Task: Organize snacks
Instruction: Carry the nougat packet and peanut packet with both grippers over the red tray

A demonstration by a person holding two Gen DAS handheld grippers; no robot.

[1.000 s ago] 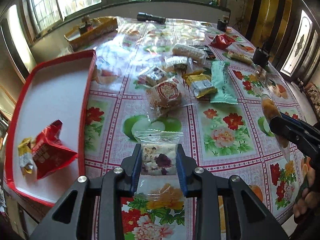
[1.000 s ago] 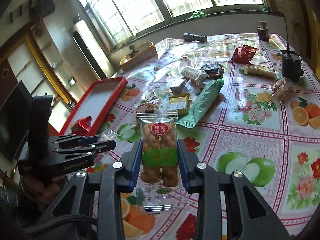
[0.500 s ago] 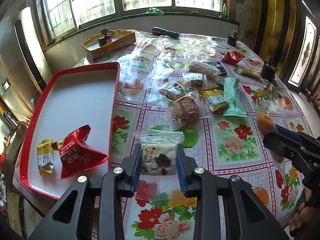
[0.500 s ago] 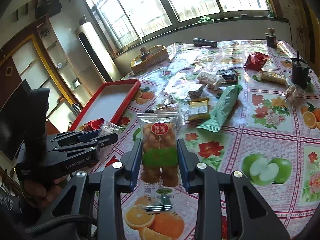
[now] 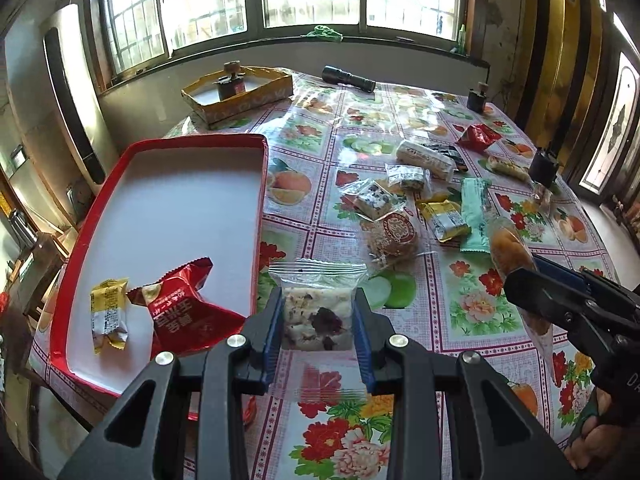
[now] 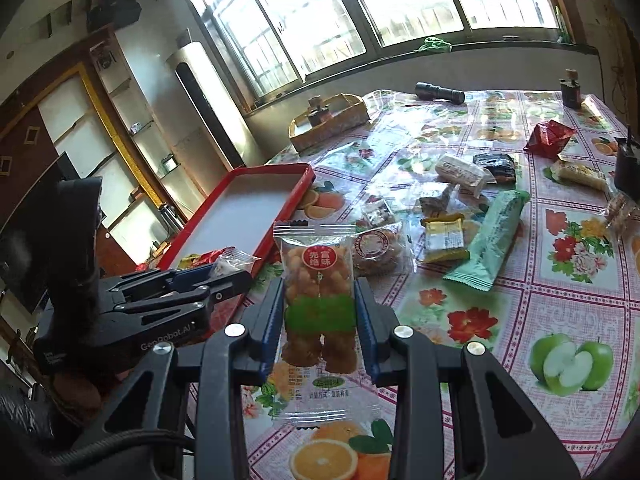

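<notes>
The tablecloth (image 5: 472,308) is pink-checked with red flowers, green apples and oranges. The tray (image 5: 258,200) on the left is red-rimmed, white inside, holding a red packet (image 5: 184,312) and a yellow one (image 5: 106,312). Far right lies a mint-green wrapper (image 6: 496,236) beside a yellow packet (image 6: 442,240).

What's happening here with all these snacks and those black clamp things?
A person is sorting snacks off a flowered table onto a red tray, using a hand-held claw in each hand. The left claw is clamped on a clear packet of white nougat. The right claw is clamped on a clear packet of golden fried balls. The tray holds a red packet and a small yellow one; the other snacks lie loose on the table.
</notes>
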